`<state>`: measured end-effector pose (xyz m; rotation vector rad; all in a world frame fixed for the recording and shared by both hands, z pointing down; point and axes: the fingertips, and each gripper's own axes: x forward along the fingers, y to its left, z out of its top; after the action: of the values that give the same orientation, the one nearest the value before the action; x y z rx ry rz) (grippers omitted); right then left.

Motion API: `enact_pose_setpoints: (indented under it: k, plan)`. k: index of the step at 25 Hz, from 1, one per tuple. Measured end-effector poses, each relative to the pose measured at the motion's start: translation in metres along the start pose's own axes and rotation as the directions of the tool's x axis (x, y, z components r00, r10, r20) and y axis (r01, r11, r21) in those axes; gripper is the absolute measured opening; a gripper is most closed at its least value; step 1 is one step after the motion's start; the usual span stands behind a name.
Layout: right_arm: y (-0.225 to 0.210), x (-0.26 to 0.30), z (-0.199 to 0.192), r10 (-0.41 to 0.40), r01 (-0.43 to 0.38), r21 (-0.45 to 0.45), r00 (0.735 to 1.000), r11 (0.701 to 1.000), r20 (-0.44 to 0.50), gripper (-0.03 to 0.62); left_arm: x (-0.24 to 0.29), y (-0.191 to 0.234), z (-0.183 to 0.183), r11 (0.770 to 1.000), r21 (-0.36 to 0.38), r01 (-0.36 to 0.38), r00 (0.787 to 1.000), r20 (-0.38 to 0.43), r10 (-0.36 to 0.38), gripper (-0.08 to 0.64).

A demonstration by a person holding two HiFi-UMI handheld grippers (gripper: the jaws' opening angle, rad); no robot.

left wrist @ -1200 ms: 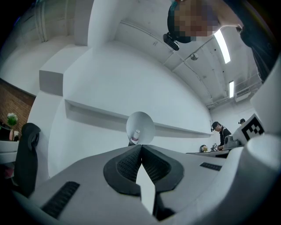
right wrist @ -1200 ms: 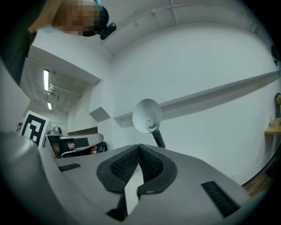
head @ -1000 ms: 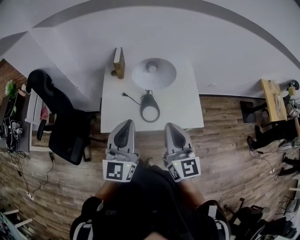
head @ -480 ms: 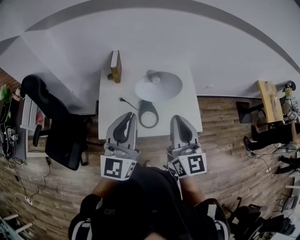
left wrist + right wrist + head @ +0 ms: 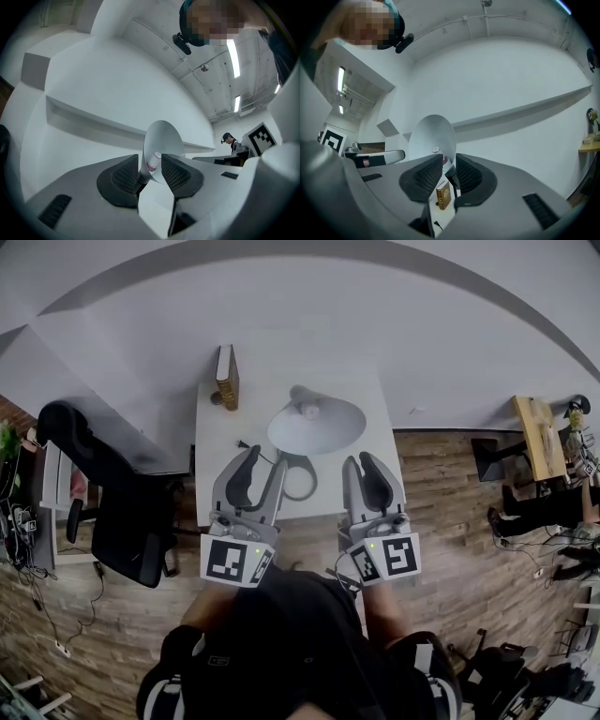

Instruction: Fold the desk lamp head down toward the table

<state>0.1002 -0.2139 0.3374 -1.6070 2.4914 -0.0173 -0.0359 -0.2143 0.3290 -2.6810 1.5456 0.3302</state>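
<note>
While both grippers hover at the near edge of the white table [image 5: 253,409], the fold has, as I judge it, not begun.

Left gripper [image 5: 262,461]: the jaws have just been opening and stand moderately apart, gripping nothing. Through the gap, the left gripper view shows only the desk lamp head [image 5: 165,136], well beyond the tips and untouched.

Centre: the head stands raised over the middle of the table. Its white conical shade [image 5: 317,427] shows the bulb [image 5: 308,411], and the ring-shaped base [image 5: 314,482] lies nearer me.

Right gripper [image 5: 363,461]: the jaws have likewise just been opening, to a narrower gap with nothing in it. The right gripper view frames the shade and, farther off, a brown book [image 5: 443,196].

Remaining, by my reading: reach the head, take hold, and swing it down toward the tabletop, perhaps steadying the base.

Obscured: from above, the shade covers the lamp's arm and hinge, so I cannot tell which way the joint folds. The left gripper overlaps part of the base ring. In both gripper views the jaws cut off all but a short piece of the dark stem.
</note>
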Motion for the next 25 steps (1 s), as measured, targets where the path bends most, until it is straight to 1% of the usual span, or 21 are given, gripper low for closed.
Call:
enact_pose_setpoints:
  k: [5, 8, 13, 16, 20, 23, 24, 25]
  plan:
    - [-0.006, 0.012, 0.003, -0.007, 0.007, 0.006, 1.0, 1.0, 0.008, 0.099, 0.013, 0.006, 0.004, 1.0, 0.01, 0.005, 1.0, 0.009, -0.005, 0.156]
    - [-0.008, 0.018, 0.003, -0.007, 0.007, 0.017, 1.0, 1.0, 0.013, 0.101, 0.021, 0.006, 0.002, 1.0, 0.02, 0.021, 1.0, -0.003, -0.02, 0.156]
    - [-0.011, 0.027, 0.0, -0.014, 0.014, 0.028, 1.0, 1.0, 0.008, 0.103, 0.03, 0.011, -0.005, 1.0, -0.008, 0.024, 0.999, -0.023, -0.024, 0.154]
    - [-0.013, 0.033, -0.002, -0.01, 0.01, 0.035, 1.0, 0.999, 0.003, 0.103, 0.036, 0.015, -0.007, 1.0, 0.0, 0.022, 0.999, -0.03, -0.022, 0.142]
    - [-0.013, 0.039, -0.004, 0.01, -0.009, 0.051, 1.0, 0.999, -0.009, 0.072, 0.04, 0.013, -0.008, 0.999, 0.017, 0.04, 0.999, -0.035, -0.04, 0.129]
    - [-0.009, 0.04, -0.004, 0.018, -0.017, 0.046, 1.0, 0.999, -0.007, 0.039, 0.04, 0.01, -0.008, 0.998, 0.031, 0.053, 0.998, -0.034, -0.052, 0.098]
    - [-0.008, 0.04, -0.005, 0.017, -0.016, 0.044, 1.0, 0.999, -0.006, 0.038, 0.039, 0.009, -0.008, 0.998, 0.033, 0.052, 0.998, -0.032, -0.05, 0.081]
    - [-0.008, 0.039, -0.005, 0.016, -0.016, 0.045, 1.0, 0.999, -0.006, 0.038, 0.038, 0.009, -0.008, 0.998, 0.031, 0.048, 0.998, -0.029, -0.047, 0.08]
